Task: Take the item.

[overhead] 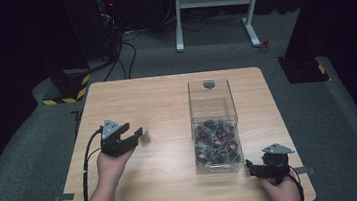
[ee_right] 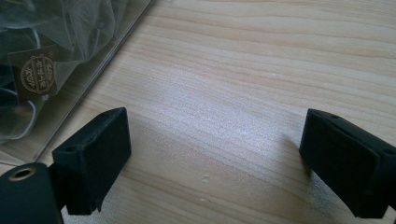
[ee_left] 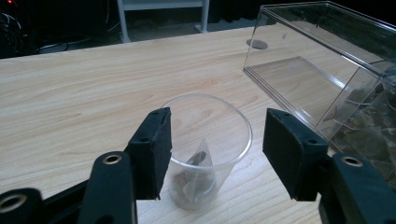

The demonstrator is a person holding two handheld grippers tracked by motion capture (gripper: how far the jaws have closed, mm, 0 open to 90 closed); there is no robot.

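Teabags, wrapped in clear film with dark labels, fill the near end of the clear plastic box (overhead: 214, 127), which lies long-ways on the right half of the wooden table (overhead: 166, 97). Its far end is bare, and the pile sits close to the person's side, presumably so a gripper can reach it easily.

Left of the box, well apart from it, stands a clear plastic cup (ee_left: 205, 144), upright on the table. 1 teabag (ee_left: 194, 175) already lies in its bottom, so my guess is that the job is moving bags from box to cup.

The left gripper (ee_left: 215, 149) has its 2 jaws spread on either side of the cup; the left pad looks against the wall or nearly so, the right pad is clear of it, so nothing is clamped. It seems placed to steady or take the cup.

The right gripper (ee_right: 215, 158) hovers low over bare wood just beside the box's near right corner, jaws wide apart and holding nothing.
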